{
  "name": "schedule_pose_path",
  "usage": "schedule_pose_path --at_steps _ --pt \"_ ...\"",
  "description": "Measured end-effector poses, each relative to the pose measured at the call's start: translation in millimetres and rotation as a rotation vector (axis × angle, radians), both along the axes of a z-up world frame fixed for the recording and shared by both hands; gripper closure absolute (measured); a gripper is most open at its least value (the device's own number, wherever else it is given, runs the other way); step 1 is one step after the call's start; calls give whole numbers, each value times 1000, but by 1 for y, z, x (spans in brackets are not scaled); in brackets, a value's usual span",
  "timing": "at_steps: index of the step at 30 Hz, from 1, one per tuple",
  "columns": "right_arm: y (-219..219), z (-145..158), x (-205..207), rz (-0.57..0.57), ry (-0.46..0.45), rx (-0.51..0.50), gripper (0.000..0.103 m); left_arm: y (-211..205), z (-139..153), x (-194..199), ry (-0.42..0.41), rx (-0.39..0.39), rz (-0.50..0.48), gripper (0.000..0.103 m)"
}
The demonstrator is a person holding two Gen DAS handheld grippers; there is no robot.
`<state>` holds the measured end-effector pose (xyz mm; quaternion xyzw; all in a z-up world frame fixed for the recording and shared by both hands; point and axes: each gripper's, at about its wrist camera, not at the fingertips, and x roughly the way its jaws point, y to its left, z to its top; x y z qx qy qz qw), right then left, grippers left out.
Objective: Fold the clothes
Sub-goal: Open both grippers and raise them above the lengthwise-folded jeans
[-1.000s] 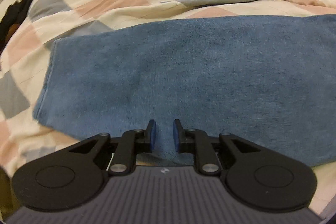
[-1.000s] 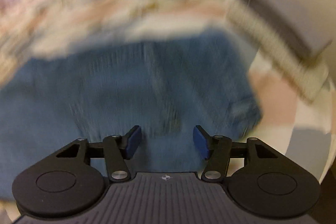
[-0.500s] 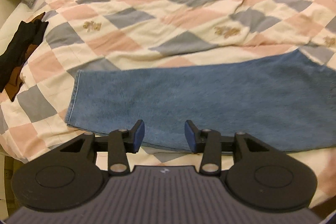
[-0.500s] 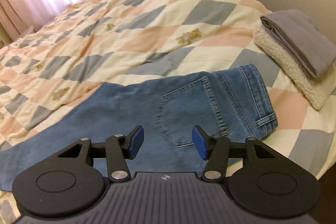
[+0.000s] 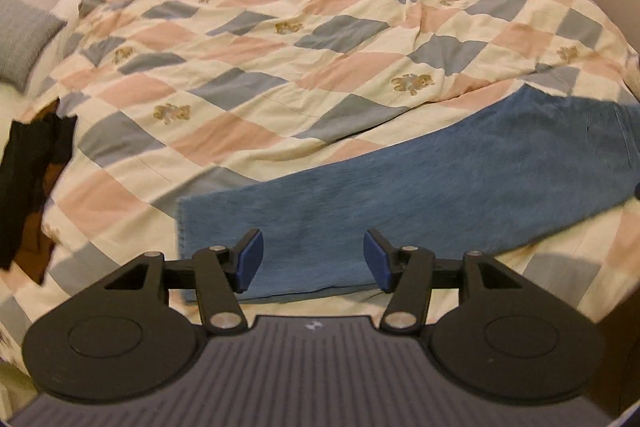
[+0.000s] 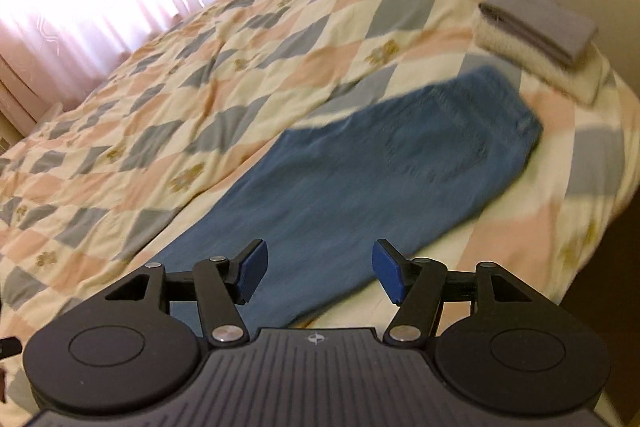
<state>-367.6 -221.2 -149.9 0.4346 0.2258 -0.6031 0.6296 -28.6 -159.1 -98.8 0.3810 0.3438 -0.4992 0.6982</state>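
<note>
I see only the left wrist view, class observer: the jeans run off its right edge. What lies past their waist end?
Observer: A folded grey blanket lies on the quilt beyond the jeans, apart from them.
Operator: Does the right hand-held gripper hold the jeans?
Observer: No; the right hand-held gripper is opening, empty, above them.
Operator: Is a pocket visible?
Observer: Yes, a back pocket faces up.

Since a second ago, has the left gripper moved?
Yes. The left gripper has risen and backed off the jeans: far more quilt shows around them now. Its jaws are opening, empty.
</note>
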Motion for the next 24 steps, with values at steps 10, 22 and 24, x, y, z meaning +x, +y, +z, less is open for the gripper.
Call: schedule_pose_path --at_steps 10,22,24 --pt "102 41 66 -17 23 -3 39 50 22 20 32 -11 -90 47" --pt "129 82 42 -69 134 -65 34 58 35 -40 68 -33 -227 42" --pt "130 85 34 -82 135 -75 32 58 36 -50 72 -35 -247 42"
